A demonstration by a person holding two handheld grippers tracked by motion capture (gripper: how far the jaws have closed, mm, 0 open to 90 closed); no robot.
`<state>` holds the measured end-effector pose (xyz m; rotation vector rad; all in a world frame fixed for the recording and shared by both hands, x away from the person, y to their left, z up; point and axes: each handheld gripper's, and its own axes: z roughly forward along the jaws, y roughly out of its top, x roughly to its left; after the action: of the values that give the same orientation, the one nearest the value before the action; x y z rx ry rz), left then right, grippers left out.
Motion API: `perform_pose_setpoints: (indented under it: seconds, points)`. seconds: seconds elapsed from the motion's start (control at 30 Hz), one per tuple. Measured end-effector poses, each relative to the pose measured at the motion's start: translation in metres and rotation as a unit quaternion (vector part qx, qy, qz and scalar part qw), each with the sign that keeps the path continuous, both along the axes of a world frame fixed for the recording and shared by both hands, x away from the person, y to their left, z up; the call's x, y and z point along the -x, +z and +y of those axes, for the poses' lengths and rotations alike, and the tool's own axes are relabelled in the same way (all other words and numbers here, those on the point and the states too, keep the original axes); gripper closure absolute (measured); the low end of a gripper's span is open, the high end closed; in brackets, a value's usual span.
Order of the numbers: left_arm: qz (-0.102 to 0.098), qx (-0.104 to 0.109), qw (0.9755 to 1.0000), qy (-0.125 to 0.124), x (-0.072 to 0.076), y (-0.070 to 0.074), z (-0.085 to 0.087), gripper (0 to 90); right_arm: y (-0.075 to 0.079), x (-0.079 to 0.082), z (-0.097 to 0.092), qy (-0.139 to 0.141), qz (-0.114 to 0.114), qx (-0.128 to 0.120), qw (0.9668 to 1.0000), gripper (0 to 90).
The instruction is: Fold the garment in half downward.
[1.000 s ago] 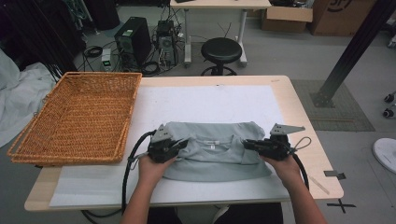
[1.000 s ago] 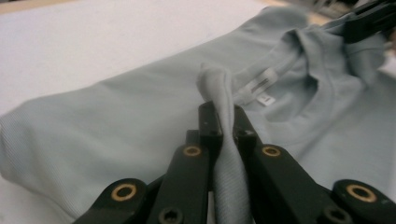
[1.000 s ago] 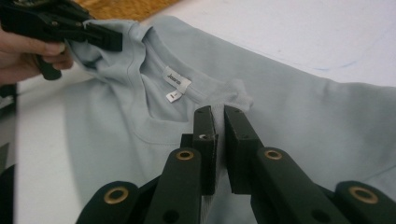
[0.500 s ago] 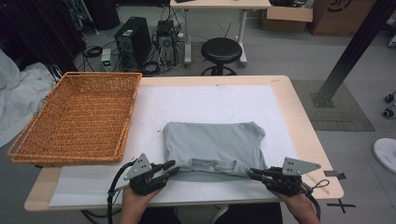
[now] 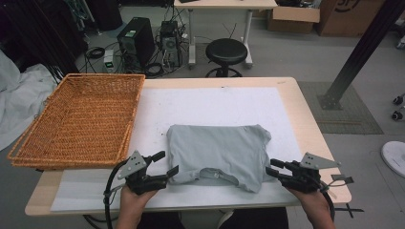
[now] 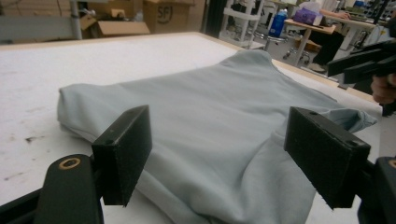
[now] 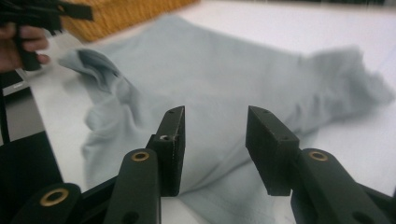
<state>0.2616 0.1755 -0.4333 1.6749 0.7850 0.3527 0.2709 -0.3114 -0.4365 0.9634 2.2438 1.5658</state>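
A grey shirt point(image 5: 217, 152) lies folded flat on the white mat point(image 5: 215, 102), near the table's front edge. My left gripper point(image 5: 168, 162) sits at the shirt's front left corner, and its jaws have just been opening. In the left gripper view the gripper point(image 6: 219, 158) stands wide, its pads clear of the shirt point(image 6: 210, 102). My right gripper point(image 5: 270, 168) is at the front right corner and has also just been opening. In the right gripper view the gripper point(image 7: 215, 140) hovers over the shirt point(image 7: 224, 70) hem without pressing it.
An empty wicker basket point(image 5: 81, 119) stands on the table's left part, overhanging its edge. A stool point(image 5: 226, 50) and computer towers point(image 5: 136, 43) are on the floor beyond the far edge. White cloth point(image 5: 19, 105) is heaped at the far left.
Both grippers drew back toward the front edge, pulling the shirt's fold over with them. They then let go of the cloth and opened at the front corners.
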Motion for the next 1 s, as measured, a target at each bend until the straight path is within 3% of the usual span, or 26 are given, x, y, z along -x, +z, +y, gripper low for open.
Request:
perform_pose_setpoints:
  seconds: [0.2,0.27,0.33,0.4,0.47,0.63,0.73,0.9,1.0]
  points:
    - [-0.005,-0.004,0.9999,-0.016,-0.01,0.007,-0.007,24.6,-0.008,-0.014,0.014,-0.018,0.057,0.027,0.9979,55.1]
    - [-0.004,-0.005,0.9999,-0.016,-0.013,0.008,-0.007,24.8,-0.012,-0.017,0.017,-0.021,0.072,0.045,0.9962,62.5]
    - [-0.004,-0.006,0.9998,-0.017,-0.015,0.008,-0.008,25.2,-0.014,-0.019,0.022,-0.005,0.082,0.064,0.9946,80.2]
    - [-0.005,-0.007,0.9997,-0.021,-0.017,0.009,-0.008,25.2,-0.012,-0.018,0.024,0.0,0.068,0.077,0.9947,85.8]
    - [-0.006,-0.005,0.9997,-0.025,-0.019,0.01,-0.008,25.3,-0.007,-0.021,0.021,0.0,0.062,0.072,0.9955,86.3]
    - [0.0,0.002,0.9998,-0.02,-0.025,0.013,-0.006,24.4,0.005,-0.032,0.003,-0.034,0.041,0.071,0.996,86.2]
    - [0.008,0.0,0.9998,-0.018,-0.028,0.012,-0.006,24.0,-0.002,-0.036,0.0,-0.033,0.057,0.064,0.9958,81.6]
    - [0.023,-0.004,0.9997,-0.007,-0.031,0.009,-0.006,22.2,-0.002,-0.029,-0.004,-0.036,0.038,0.001,0.9986,52.4]
    - [0.029,-0.002,0.9996,0.001,-0.033,0.009,-0.006,19.1,0.004,-0.029,-0.011,-0.044,0.016,-0.034,0.9983,43.7]
